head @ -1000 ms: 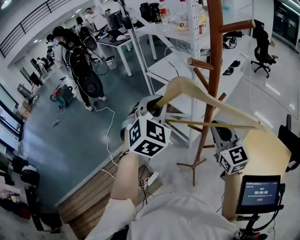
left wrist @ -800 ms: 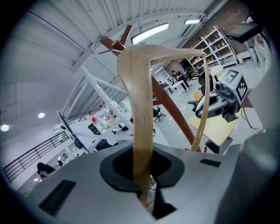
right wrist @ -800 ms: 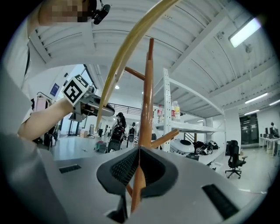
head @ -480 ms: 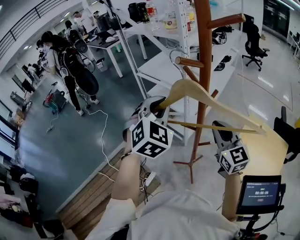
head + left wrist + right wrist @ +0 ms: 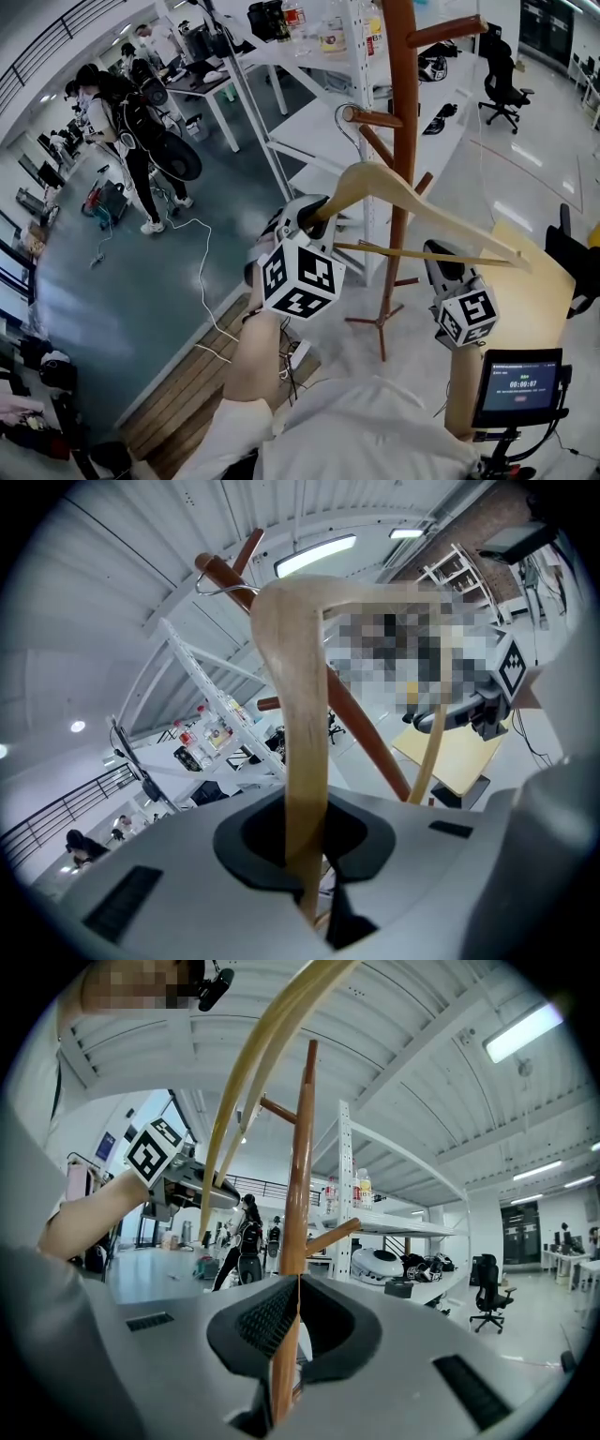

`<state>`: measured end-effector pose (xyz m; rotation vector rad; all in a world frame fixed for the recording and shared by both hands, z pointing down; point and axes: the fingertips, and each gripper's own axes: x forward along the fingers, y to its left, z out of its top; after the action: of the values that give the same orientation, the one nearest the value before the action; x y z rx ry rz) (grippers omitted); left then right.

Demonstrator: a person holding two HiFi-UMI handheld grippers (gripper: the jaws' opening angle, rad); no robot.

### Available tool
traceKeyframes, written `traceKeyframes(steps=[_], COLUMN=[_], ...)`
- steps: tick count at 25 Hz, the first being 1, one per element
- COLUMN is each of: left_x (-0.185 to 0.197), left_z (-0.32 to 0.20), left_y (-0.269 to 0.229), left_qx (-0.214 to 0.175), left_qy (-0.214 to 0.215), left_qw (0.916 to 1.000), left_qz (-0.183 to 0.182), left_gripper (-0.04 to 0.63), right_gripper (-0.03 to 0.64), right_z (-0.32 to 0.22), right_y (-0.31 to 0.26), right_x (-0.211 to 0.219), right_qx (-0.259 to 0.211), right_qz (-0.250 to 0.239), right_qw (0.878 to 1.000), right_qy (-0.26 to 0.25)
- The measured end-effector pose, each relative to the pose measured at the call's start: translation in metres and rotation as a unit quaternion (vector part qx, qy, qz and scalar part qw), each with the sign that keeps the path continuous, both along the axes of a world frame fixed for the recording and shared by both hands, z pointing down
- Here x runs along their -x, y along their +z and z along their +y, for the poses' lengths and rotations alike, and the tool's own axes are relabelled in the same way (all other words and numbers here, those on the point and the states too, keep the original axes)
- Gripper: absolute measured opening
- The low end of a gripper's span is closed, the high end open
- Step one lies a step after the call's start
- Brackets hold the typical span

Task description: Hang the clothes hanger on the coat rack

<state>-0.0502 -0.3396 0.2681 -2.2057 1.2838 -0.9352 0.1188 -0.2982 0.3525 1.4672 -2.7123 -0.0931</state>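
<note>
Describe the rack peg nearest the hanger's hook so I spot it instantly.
Find the tall reddish-brown wooden coat rack beside the white metal shelving. Its short wooden peg juts left from the pole toward the shelving. Unlike the higher peg pointing right, its rounded tip sits right by the wire hook of the pale wooden hanger.

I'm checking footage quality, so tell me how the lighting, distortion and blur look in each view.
Head view: heavy fisheye bows the white shelving; light is even, the hanger sharp. Left gripper view: dark round vignette, glare from the ceiling light, hanger soft up close. Right gripper view: same vignette; the coat rack is crisp.
</note>
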Motion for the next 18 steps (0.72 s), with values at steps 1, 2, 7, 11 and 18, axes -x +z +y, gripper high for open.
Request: traceKeyframes(steps=[1, 2, 7, 11, 18], left_x=[-0.001, -0.003, -0.011, -0.016, -0.029], left_z=[0.000, 0.000, -0.002, -0.006, -0.021], left_y=[0.001, 0.002, 0.004, 0.008, 0.019], left_qx=[0.001, 0.002, 0.006, 0.009, 0.019], left_qy=[0.001, 0.003, 0.013, 0.018, 0.036], left_qw=[1.0000, 1.0000, 0.9999, 0.9998, 0.9992], left_qz=[0.000, -0.001, -0.002, -0.002, -0.001], left_gripper=[0.038, 0.038, 0.038, 0.038, 0.038], right_gripper=[0.012, 0.012, 0.012, 0.012, 0.012], right_z=[0.000, 0.000, 0.001, 0.002, 0.002], right_y=[0.001, 0.002, 0.004, 0.010, 0.018], right_x=[-0.001, -0.002, -0.007, -0.013, -0.031], right_qx=[0.001, 0.002, 0.005, 0.010, 0.020], right_qz=[0.000, 0.000, -0.004, -0.005, -0.006], right_qw=[1.000, 1.000, 1.000, 1.000, 0.999], right_qy=[0.001, 0.002, 0.010, 0.018, 0.046])
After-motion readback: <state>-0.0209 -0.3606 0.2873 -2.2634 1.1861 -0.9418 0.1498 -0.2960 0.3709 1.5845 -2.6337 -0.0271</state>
